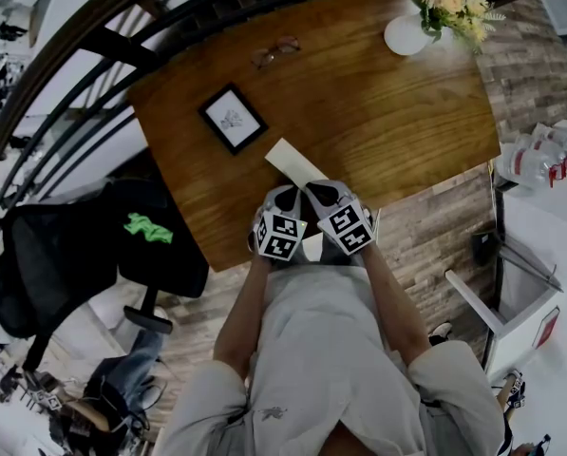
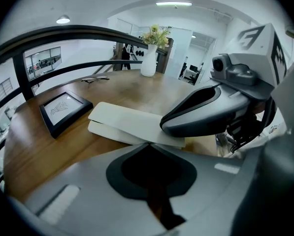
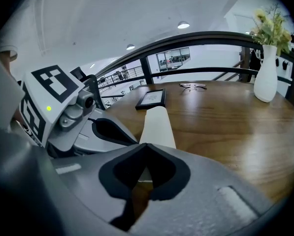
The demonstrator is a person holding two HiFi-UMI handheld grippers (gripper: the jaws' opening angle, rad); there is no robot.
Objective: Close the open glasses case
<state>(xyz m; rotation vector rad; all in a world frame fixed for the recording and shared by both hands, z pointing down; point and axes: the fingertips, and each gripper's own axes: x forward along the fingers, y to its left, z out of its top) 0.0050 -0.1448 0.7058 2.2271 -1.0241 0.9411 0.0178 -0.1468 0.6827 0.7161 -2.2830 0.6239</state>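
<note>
Both pressed together, empty: left tool, right tool, tips just by near end of glasses case, ajar, at table front edge. Prob light, stiff, slick; best press down on top, mid-length.

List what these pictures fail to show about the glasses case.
- Near end of the glasses case: head view, covered by the left tongs and right tongs.
- Its inside: left gripper view, only a thin gap under the lid.
- Whether the tongs' tips touch it: both gripper views, the tongs' own bodies block that.
</note>
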